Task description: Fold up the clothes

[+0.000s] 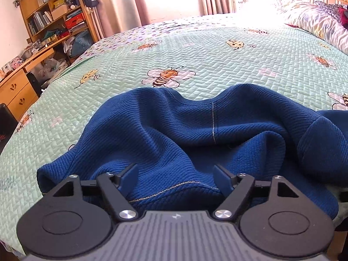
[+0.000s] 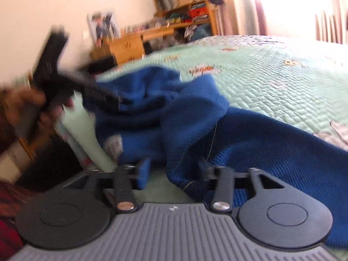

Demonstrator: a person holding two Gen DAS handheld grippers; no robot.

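Crumpled blue waffle-knit sweater [image 1: 195, 134] lies bunched on the mint-green quilted bedspread printed with cartoon bees [image 1: 217, 61], filling the lower centre of the left wrist view, neckline toward the top of the frame and a stitched hem running across just above the tool.

Left gripper [image 1: 177, 181] points down at that hem with its fingers [image 1: 130, 178] spread wide; cloth lies between them, but the pads do not press on it. In the right wrist view the right gripper [image 2: 174, 174] sits at the bottom centre, fingers [image 2: 144, 173] parted, with a fold of the sweater hanging into the gap and lying against the right-hand finger. Nothing there looks pinched either, though blur makes that contact hard to judge. At the left edge of that view a person's hand [image 2: 24, 106] grips the other tool, smeared by motion.

By my judgement the garment is not yet spread flat, so folding has barely begun. The main risk is closing on a bunched layer rather than a single edge: several thicknesses would lift together and the fold would come out lopsided. The thick knit could also slip from a shallow bite, and dragging it could rumple the bedspread.
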